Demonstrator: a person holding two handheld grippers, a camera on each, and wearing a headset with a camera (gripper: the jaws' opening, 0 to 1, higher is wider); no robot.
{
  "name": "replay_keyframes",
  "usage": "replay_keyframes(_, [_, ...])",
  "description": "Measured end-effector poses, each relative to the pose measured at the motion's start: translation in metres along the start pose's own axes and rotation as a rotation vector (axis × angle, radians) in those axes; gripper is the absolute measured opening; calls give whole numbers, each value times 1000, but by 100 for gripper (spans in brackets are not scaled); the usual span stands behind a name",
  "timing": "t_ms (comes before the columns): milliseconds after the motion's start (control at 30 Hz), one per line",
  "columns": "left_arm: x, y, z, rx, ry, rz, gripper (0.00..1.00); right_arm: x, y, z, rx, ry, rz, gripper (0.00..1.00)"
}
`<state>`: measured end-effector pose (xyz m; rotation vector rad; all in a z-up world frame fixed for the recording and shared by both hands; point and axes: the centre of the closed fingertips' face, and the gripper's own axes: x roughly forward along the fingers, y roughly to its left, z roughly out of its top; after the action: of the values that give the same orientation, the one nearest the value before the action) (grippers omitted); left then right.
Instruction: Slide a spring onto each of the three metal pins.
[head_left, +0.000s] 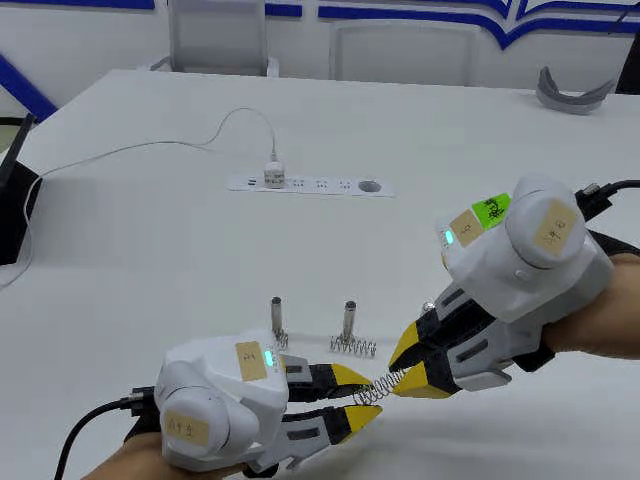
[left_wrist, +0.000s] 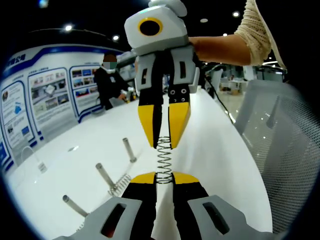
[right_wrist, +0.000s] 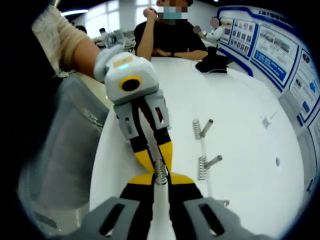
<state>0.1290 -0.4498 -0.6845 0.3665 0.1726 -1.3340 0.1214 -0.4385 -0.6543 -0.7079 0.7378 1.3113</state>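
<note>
Between my grippers, close in, one spring (left_wrist: 164, 160) is stretched. My left gripper (left_wrist: 164, 177) pinches its near end and my right gripper (left_wrist: 164, 142) the far one. Beyond, two pins (head_left: 349, 318) stand bare, a loose spring (head_left: 353, 347) lying at each foot — so I judge none threaded yet.

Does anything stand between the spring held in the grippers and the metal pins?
Nothing visible does. The spring is held between the left gripper and the right gripper, both shut on it. Only bare table separates it from the two pins standing behind; a loose spring lies by one pin's base, clear of its top.
</note>
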Motion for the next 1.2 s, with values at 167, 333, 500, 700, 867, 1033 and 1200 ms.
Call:
replay_keyframes(167, [0, 0, 2, -15, -7, 1, 11, -1, 1, 10, -4, -18, -9, 12])
replay_keyframes(333, [0, 1, 6, -11, -19, 3, 11, -2, 3, 22, -8, -40, -14, 12])
replay_keyframes(500, [1, 1, 8, -15, -28, 8, 11, -1, 3, 25, -11, -43, -22, 12])
replay_keyframes(700, [1, 2, 9, -16, -36, 13, 11, 4, 2, 15, 0, 7, -24, 18])
replay_keyframes(867, [2, 2, 11, -18, -38, 9, 11, 8, 3, 14, -6, 22, -23, 16])
replay_keyframes(1033, [3, 1, 13, -26, -41, 9, 11, 11, 1, 11, -7, 43, -28, 13])
replay_keyframes(1200, [4, 2, 13, -41, -49, 13, 11, 10, -1, 10, -12, 52, -35, 12])
